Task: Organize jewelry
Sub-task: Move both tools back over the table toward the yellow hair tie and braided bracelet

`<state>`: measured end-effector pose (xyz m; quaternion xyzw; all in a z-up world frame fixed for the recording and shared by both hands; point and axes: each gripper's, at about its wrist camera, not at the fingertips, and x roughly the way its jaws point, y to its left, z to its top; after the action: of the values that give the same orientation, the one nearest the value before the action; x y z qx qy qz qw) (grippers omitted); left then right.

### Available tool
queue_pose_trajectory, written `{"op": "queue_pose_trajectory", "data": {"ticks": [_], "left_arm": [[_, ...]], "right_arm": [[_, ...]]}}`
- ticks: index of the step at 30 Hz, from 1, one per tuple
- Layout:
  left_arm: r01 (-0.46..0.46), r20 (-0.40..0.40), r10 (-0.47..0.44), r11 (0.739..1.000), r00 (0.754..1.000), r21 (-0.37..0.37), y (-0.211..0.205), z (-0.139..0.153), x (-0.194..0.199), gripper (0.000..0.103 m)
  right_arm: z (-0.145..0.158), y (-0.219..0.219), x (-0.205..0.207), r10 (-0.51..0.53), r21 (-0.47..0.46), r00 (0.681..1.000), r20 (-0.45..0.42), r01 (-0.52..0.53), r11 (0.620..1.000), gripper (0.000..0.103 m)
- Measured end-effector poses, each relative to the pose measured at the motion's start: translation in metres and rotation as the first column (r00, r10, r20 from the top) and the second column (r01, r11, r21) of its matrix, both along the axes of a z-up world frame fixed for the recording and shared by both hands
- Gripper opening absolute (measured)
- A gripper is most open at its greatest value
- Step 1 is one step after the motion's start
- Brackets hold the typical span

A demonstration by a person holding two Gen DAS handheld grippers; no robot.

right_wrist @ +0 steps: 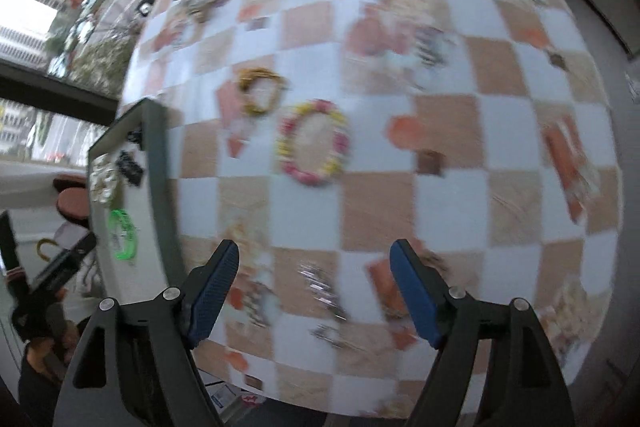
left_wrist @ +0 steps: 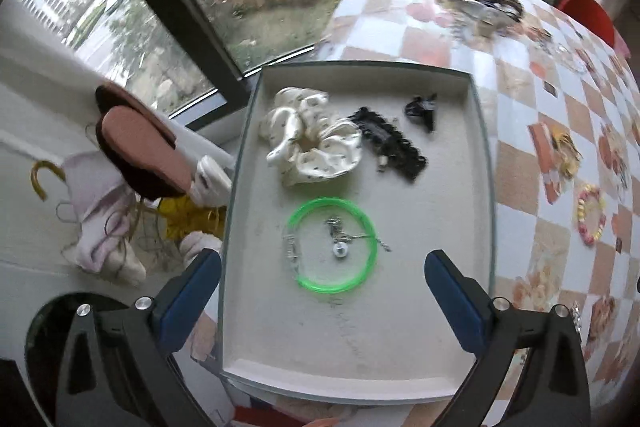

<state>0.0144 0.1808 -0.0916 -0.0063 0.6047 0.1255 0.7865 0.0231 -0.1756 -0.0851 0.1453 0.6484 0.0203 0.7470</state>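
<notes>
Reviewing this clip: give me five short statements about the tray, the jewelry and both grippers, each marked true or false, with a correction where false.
1. The green bangle lies inside the tray. True.
2. The left gripper is shut on the bangle. False: its jaws are wide open and hold nothing.
3. The scrunchie is on the tablecloth outside the tray. False: it lies in the tray, beside the black lace piece.
4. A pink and yellow bracelet lies on the tablecloth, outside the tray. True.
5. The right gripper holds a bracelet. False: it is open and empty.
</notes>
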Motion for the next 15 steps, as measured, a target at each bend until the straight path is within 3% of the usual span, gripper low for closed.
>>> {"op": "queue_pose_trajectory", "data": {"ticks": [6, 15], "left_arm": [[0.063, 0.007, -0.063, 0.998, 0.998, 0.014, -0.027, 0.014, 0.006, 0.103], [0.171, -0.02, -0.172, 0.984, 0.985, -0.056, -0.084, 0.013, 0.019, 0.103]], "right_arm": [[-0.007, -0.035, -0.024, -0.079, -0.008, 0.997, -0.025, 0.079, 0.997, 0.084], [-0.012, -0.055, -0.045, -0.111, -0.022, 0.993, -0.041, 0.11, 0.994, 0.084]]}}
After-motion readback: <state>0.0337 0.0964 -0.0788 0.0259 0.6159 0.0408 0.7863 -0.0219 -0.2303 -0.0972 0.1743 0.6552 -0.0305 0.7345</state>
